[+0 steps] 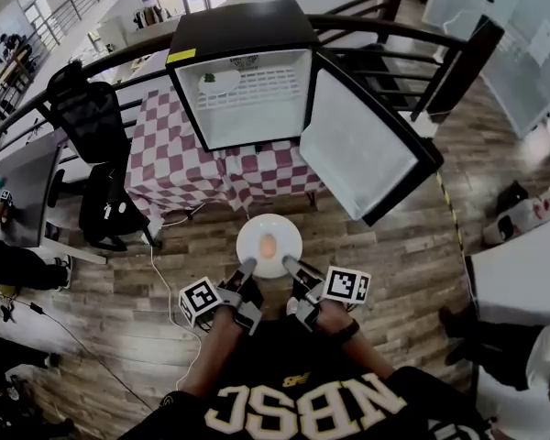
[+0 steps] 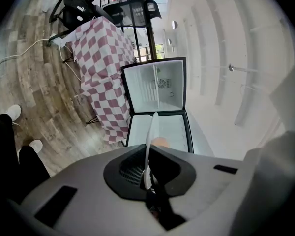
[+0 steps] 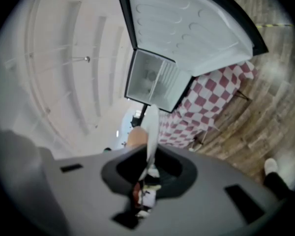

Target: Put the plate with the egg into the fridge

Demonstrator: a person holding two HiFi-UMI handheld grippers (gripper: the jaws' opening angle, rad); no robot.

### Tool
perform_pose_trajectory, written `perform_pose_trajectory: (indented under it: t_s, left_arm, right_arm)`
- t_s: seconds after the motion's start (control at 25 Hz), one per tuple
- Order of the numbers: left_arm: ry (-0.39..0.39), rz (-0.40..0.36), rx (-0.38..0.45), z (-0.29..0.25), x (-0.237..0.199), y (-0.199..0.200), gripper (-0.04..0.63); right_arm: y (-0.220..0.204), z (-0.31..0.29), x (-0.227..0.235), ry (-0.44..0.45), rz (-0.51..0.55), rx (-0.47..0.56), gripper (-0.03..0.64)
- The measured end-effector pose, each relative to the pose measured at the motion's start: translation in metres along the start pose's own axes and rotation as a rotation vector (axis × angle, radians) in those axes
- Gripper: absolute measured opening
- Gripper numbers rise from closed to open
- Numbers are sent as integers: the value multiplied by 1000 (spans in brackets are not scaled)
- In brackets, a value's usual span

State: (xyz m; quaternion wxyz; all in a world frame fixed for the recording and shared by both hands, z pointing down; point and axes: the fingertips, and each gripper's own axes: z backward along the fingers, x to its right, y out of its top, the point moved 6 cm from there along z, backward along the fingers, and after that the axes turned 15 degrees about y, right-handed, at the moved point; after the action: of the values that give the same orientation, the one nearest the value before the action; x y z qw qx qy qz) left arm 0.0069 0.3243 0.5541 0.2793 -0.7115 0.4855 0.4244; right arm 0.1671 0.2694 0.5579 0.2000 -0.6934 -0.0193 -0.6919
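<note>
Person holding white plate [image 1: 284,230] with egg [image 1: 268,244] over wood floor [image 1: 394,264]. Left gripper [image 1: 247,268] clamping plate's near-left rim, right gripper [image 1: 290,264] clamping near-right rim, both pairs of fingers pinching thin edge tight. Egg sitting mid-plate, just beyond fingertips. Small fridge [image 1: 247,108] standing open well ahead of fingers on checked tablecloth [image 1: 179,168], door [image 1: 362,149] hanging wide toward right gripper's side.

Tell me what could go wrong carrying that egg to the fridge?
The brown egg lies loose on the round white plate; a tilt could roll it off. The left hand-held gripper and right hand-held gripper pinch only its near rim, so it might sag or slip. The open door of the black fridge could get bumped.
</note>
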Motion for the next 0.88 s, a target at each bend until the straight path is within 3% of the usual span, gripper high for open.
perform_pose_trajectory:
  t_s: [0.28,0.56,0.88]
  left_arm:
    - [24,45,10,-25,3,-36,31]
    - [84,46,39,-30,-6,-45,29]
    - [81,69,66,-39,-11,-29,29]
  right_arm:
    - [33,28,7,-47,228,-93,75]
    - [31,35,22,-74,293,-142,87]
    - [39,14,30,-45,301,-184,89]
